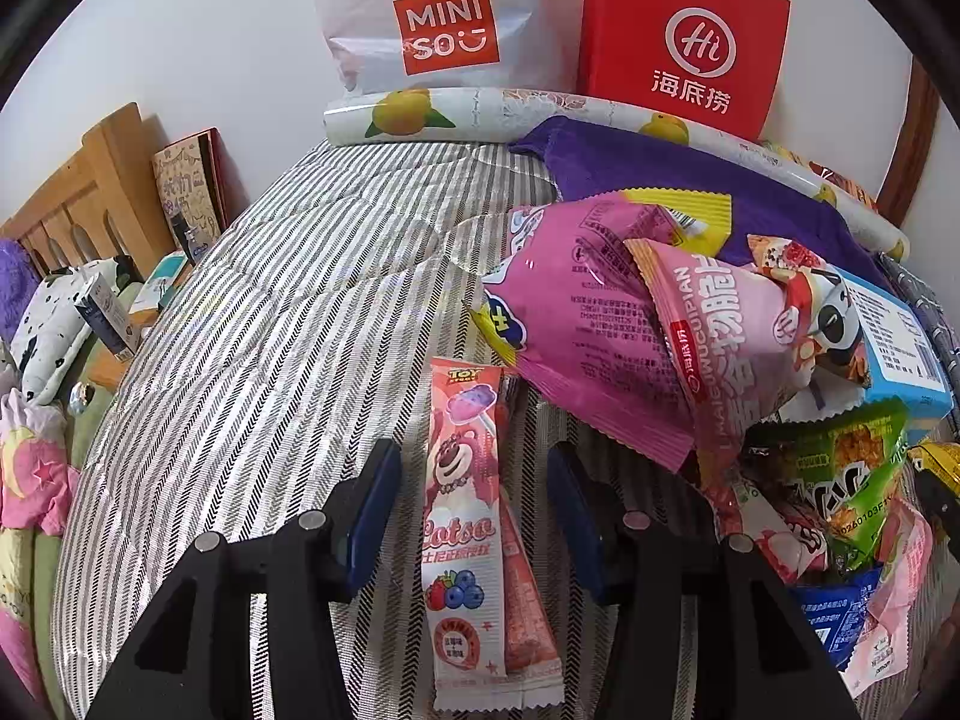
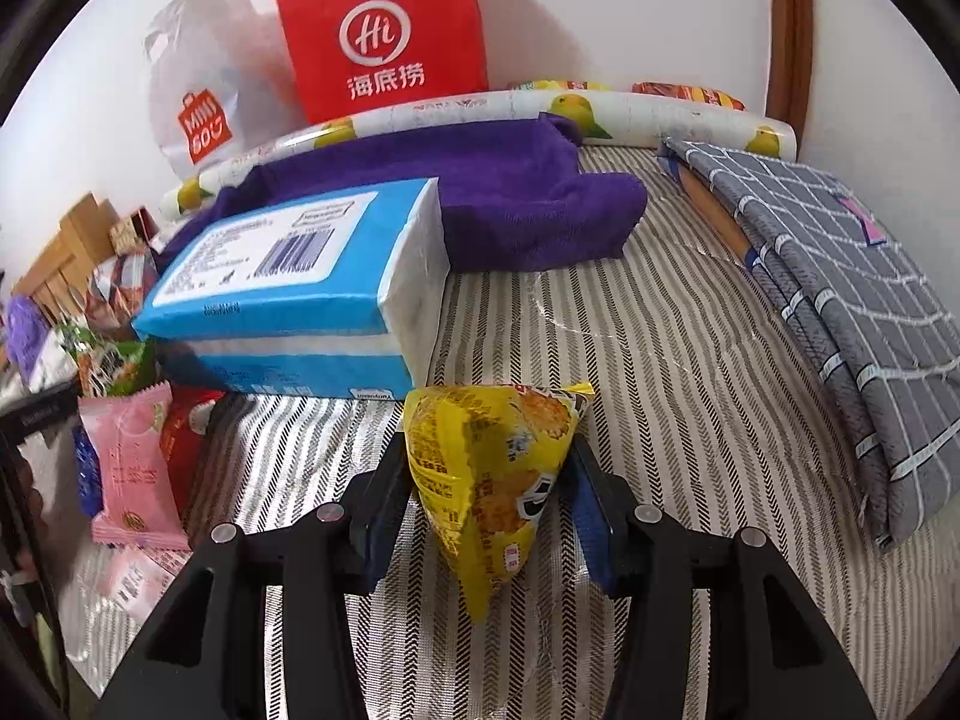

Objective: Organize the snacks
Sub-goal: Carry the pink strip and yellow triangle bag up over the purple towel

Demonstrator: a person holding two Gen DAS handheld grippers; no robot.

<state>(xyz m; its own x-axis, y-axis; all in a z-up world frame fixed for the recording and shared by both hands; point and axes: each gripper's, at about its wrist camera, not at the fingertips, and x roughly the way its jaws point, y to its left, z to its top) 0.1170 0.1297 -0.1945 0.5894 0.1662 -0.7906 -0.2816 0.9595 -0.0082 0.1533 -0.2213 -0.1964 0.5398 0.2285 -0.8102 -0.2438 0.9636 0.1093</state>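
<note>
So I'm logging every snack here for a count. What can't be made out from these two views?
- Left wrist view: the orange stick pack lies mostly under the Lotso stick pack.
- Left wrist view: small packets at the right edge overlap and are cut off.
- Right wrist view: the blue box hides what lies beneath it.
- Right wrist view: the yellow packet print is blurred.

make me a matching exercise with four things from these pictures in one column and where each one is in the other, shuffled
Things:
1. yellow triangular snack packet
2. long pink strawberry-bear candy stick
3. purple terry towel
4. red paper bag with a white Hi logo

Places:
A. upright against the white wall
B. gripped between the right gripper's jaws
C. crumpled on the striped bedcover behind the blue tissue pack
D. flat on the cover between the left gripper's open jaws

Pairs: 1-B, 2-D, 3-C, 4-A
</note>
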